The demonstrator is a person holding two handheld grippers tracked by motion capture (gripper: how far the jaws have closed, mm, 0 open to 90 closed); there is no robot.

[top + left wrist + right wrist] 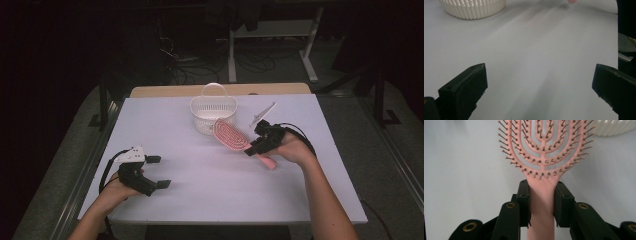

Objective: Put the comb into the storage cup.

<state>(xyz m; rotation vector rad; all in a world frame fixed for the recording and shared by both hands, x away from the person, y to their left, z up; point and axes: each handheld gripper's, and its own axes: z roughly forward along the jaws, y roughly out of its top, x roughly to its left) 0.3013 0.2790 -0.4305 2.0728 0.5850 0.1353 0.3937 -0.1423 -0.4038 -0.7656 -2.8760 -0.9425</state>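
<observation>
In the high view, a white worktop [200,165] carries a white slatted basket [212,112] with an upright handle near its far middle. The right claw [252,146], held in the person's right hand [295,150], is clamped on the handle of a pink hairbrush [231,135]. The brush head points toward the basket and lies just beside its near wall; whether the two touch cannot be told. The handle end sticks out behind the claw toward the near side. The left claw [157,171], in the left hand [120,187] at the near left of the worktop, has its jaws set wide apart with nothing between them, well apart from the brush.

In the left gripper view, the two black jaws stand far apart over bare worktop [536,62], with the basket's [472,8] ribbed wall at the upper left.

In the right gripper view, the jaws press on both sides of the hairbrush's [544,157] neck, just below the bristled head. The bristles face the camera, and part of the basket [616,127] shows at the upper right.
</observation>
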